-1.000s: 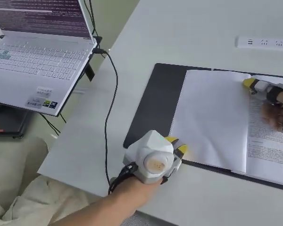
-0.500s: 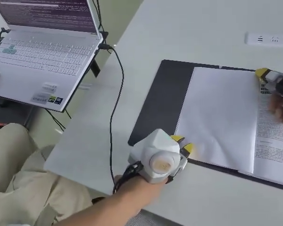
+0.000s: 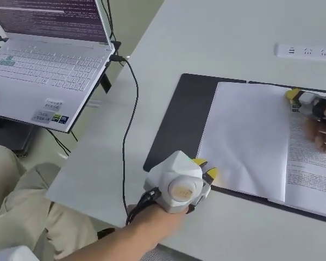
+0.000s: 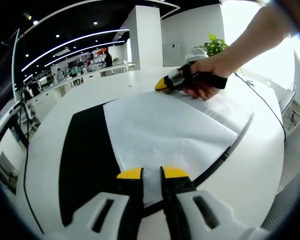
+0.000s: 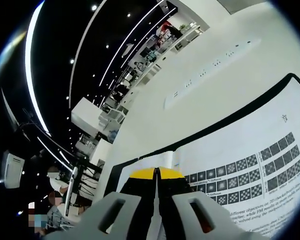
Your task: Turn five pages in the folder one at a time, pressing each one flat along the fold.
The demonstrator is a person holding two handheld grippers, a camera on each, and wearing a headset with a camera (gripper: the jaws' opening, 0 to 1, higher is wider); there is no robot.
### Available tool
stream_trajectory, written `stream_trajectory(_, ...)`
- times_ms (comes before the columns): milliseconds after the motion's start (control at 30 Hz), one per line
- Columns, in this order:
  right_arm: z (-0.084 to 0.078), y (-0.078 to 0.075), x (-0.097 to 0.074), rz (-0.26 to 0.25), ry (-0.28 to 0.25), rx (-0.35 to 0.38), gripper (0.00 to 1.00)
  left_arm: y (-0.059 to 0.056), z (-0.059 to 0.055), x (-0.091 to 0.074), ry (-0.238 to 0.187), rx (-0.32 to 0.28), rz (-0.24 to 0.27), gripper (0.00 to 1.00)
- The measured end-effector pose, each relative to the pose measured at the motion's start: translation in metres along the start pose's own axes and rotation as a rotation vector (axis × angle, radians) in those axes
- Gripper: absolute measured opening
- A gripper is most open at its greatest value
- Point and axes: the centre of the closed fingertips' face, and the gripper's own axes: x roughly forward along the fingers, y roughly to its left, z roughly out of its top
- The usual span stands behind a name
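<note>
A black folder point(image 3: 179, 119) lies open on the white table. Its turned blank page point(image 3: 244, 136) lies flat on the left and a printed page point(image 3: 312, 174) on the right. My left gripper point(image 3: 205, 168) rests at the blank page's near left edge. In the left gripper view its yellow tips point(image 4: 152, 173) stand a narrow gap apart on the page point(image 4: 165, 125). My right gripper point(image 3: 292, 95) is shut, tips down at the top of the fold. In the right gripper view the shut tips point(image 5: 156, 173) touch the printed page point(image 5: 240, 165) beside the fold.
An open laptop point(image 3: 43, 60) stands off the table's left side, with a black cable point(image 3: 131, 109) running over the table edge. A white power strip point(image 3: 304, 51) lies beyond the folder. Bare table surrounds the folder.
</note>
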Motion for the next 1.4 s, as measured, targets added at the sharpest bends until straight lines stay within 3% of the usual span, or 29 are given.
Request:
stream_trajectory(667,-0.027,0.008,-0.025,0.024,0.066,-0.016,0.0,-0.002,0.001,-0.001,0.005,0.011,0.0,0.12)
stream_trajectory(1400,-0.057,0.015,-0.057,0.062,0.118,0.031,0.0,-0.002,0.001,0.0,0.01,0.022,-0.003,0.12)
